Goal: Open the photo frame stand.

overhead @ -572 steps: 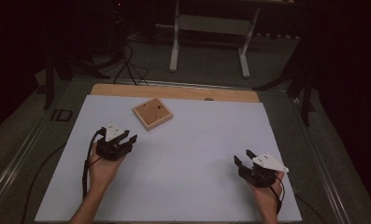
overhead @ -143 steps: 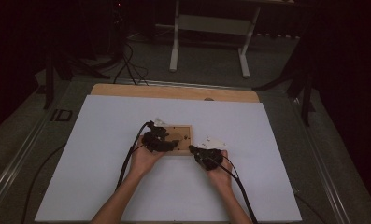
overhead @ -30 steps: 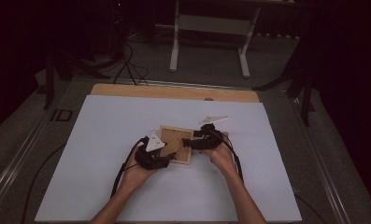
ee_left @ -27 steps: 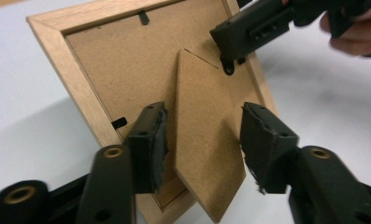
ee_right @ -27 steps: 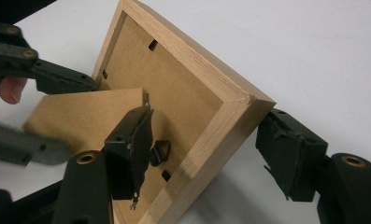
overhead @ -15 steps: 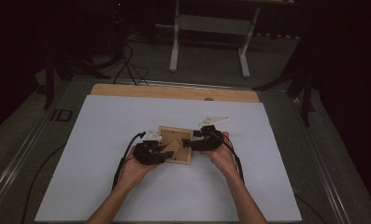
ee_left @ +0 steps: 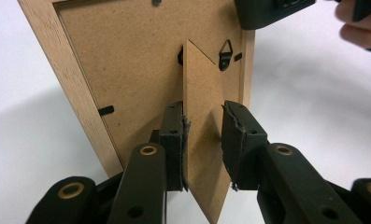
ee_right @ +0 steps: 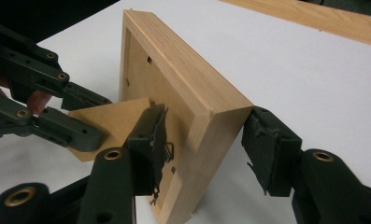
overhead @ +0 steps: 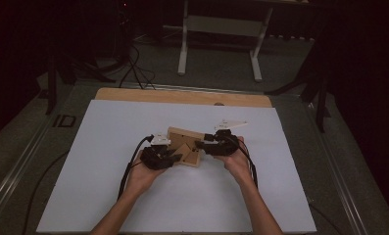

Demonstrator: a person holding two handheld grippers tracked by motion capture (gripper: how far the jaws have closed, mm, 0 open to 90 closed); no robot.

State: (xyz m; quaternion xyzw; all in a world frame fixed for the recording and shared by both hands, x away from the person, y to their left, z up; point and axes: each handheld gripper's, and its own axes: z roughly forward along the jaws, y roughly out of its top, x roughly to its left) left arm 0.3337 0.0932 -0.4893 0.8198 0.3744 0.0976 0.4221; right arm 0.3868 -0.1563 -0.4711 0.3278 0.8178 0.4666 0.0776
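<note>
while the right tool (ee_right: 199, 154) is closing around the picture frame's (ee_right: 188, 100) edge, the left tool (ee_left: 203, 140) is closing on its half-raised stand flap (ee_left: 202, 116), neither pinching yet.

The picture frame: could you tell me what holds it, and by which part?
Nothing grips yet: left gripper straddles the stand, right gripper straddles the frame corner.

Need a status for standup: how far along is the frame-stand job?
Done: the frame lies face down mid-table, and its stand is swung out from the back. In hand: left gripper straddles the stand, right gripper straddles the frame's edge; both have just been closing. Left: setting the frame upright on its stand.
</note>
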